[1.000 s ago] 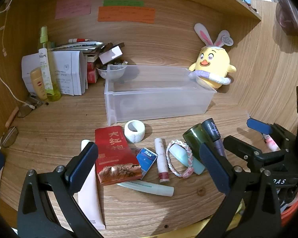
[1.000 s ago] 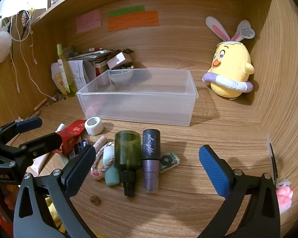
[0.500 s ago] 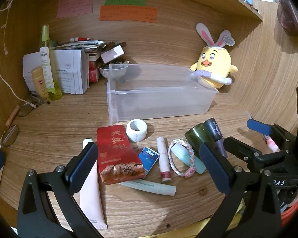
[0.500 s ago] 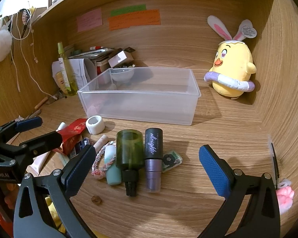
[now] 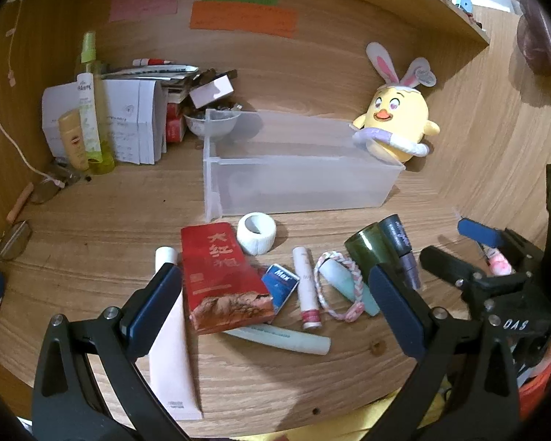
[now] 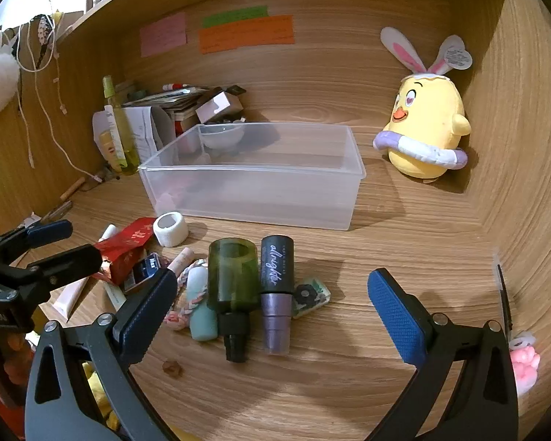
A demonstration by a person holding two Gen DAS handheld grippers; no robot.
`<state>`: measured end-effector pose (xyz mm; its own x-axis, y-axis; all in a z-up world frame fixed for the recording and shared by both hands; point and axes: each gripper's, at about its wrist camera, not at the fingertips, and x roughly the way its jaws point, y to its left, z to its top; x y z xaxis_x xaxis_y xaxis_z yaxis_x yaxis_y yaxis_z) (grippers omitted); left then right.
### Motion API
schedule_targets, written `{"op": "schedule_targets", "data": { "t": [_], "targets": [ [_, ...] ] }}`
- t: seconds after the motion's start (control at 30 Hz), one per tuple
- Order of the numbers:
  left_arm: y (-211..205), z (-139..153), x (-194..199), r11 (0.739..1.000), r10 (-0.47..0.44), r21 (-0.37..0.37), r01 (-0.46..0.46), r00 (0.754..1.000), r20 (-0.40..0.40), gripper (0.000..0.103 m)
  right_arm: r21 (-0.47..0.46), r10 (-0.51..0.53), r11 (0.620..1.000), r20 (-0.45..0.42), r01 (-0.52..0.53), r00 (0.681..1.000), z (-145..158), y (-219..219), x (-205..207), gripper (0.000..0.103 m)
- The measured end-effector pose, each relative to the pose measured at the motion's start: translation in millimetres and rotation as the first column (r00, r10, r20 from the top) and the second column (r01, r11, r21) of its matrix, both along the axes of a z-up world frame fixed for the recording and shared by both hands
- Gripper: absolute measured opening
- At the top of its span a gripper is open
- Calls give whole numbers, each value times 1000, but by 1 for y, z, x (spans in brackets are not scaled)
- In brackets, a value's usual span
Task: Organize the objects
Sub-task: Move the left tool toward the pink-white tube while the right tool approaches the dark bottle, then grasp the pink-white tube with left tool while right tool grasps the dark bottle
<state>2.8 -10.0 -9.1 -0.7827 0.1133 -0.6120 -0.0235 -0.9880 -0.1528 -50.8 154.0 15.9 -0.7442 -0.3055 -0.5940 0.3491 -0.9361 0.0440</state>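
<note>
Left gripper (image 5: 272, 301): your jaws wide, holding nothing, over the red packet (image 5: 222, 275).
Right gripper (image 6: 272, 307): yours too, wide and empty, above the green bottle (image 6: 233, 279) and purple bottle (image 6: 275, 286).
Bin (image 6: 253, 198): mid-desk (image 6: 404, 257), toward the back wall.
Clutter: near the desk's front edge, before the bin.

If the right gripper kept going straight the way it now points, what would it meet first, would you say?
Probably the purple-and-black bottle lying just ahead of the open right gripper, perhaps with the green bottle touching its side; depth is hard to judge.
</note>
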Motion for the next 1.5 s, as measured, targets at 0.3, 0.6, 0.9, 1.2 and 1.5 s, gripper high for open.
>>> {"op": "schedule_targets", "data": {
  "t": [0.3,0.6,0.9,1.2,1.5],
  "targets": [
    [-24,-8,1,1000,23,-8,-23,999,31,103,7,4,1000,26,-4,1000,-2,7,-9,103],
    [-64,-30,3,995,89,43,-94,989,115,86,-6,-52,999,69,53,996,-10,24,-24,94],
    [-91,-27,10,984,167,38,-172,979,118,83,-17,-56,998,135,59,989,-23,27,-42,73],
    [-111,-42,-33,983,147,70,-168,962,230,76,-8,-8,1000,161,9,987,-27,14,-53,63],
    [-100,-48,-56,994,100,22,-110,958,268,62,19,12,1000,187,-15,982,-33,6,-63,56]
  ]
}}
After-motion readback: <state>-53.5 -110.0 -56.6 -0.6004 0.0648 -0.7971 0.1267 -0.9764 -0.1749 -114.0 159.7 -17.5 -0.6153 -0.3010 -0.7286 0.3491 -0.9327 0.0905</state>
